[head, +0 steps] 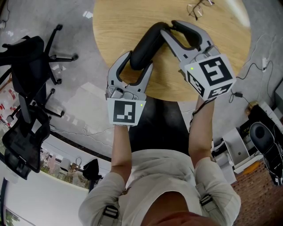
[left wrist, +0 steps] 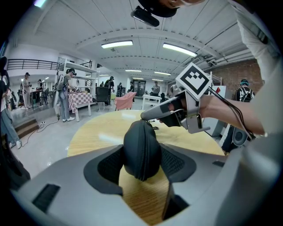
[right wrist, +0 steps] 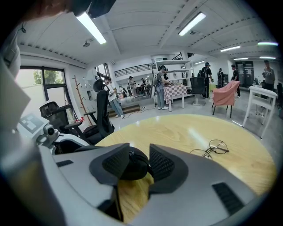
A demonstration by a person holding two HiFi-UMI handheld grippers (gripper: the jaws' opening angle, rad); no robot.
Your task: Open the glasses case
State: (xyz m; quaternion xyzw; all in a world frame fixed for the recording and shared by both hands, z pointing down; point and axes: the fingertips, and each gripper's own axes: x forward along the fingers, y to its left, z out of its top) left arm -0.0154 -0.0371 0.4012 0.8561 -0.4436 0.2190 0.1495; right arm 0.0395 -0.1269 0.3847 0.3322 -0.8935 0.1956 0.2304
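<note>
left gripper [head: 139, 62] clamps wide across the near end of the glasses case [head: 146, 44], likely as an anchor. right gripper [head: 169, 27] pinches the far end with narrower jaws, probably to work the zip. case is closed, over the table [head: 221, 42]. count: one case, one glasses [head: 196, 8], two grippers.
</note>
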